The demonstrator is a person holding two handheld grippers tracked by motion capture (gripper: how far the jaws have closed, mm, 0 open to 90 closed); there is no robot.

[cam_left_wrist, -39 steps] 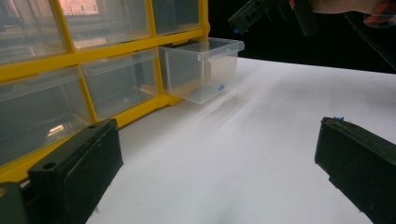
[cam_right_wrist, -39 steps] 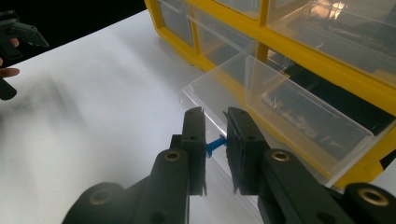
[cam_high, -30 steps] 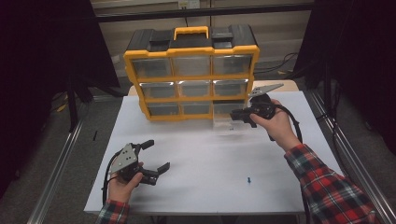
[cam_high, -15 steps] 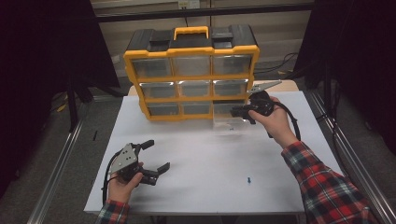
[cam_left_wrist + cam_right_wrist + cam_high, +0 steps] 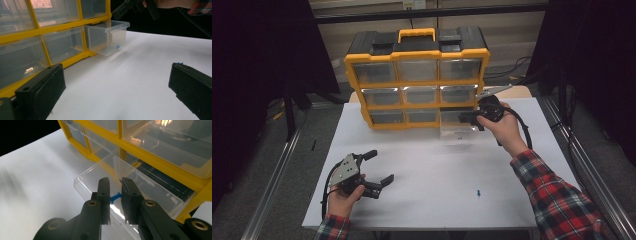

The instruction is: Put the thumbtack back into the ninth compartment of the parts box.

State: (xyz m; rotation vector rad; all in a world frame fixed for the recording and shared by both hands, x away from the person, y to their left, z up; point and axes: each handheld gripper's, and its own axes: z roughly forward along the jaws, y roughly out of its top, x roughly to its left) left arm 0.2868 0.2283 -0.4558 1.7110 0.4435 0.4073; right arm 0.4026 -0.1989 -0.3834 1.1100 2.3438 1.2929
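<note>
The right gripper (image 5: 473, 118) is up at the bottom right corner of the yellow organizer (image 5: 418, 80), hanging over the clear drawer (image 5: 455, 131) that's pulled out onto the white desk (image 5: 447, 170). In the right gripper view its fingers (image 5: 103, 192) are nearly together, with a narrow gap between them, and a small blue pin (image 5: 115, 197) sits right in that gap. Can't honestly tell if the pads are pinching the pin or if it's just lying in the drawer behind them. In the left gripper view there's a blue speck (image 5: 117, 46) low inside that same drawer, near its front wall, so my money's on it lying in there, but no promises. The left gripper (image 5: 374, 170) is down near the front left of the desk, well away from the organizer, fingers (image 5: 43, 87) spread wide with nothing between them, just bare desk. A second blue pin (image 5: 479, 193) lies loose on the desk toward the front, right of the middle, well apart from both grippers. The other drawers in the organizer all look pushed in.
</note>
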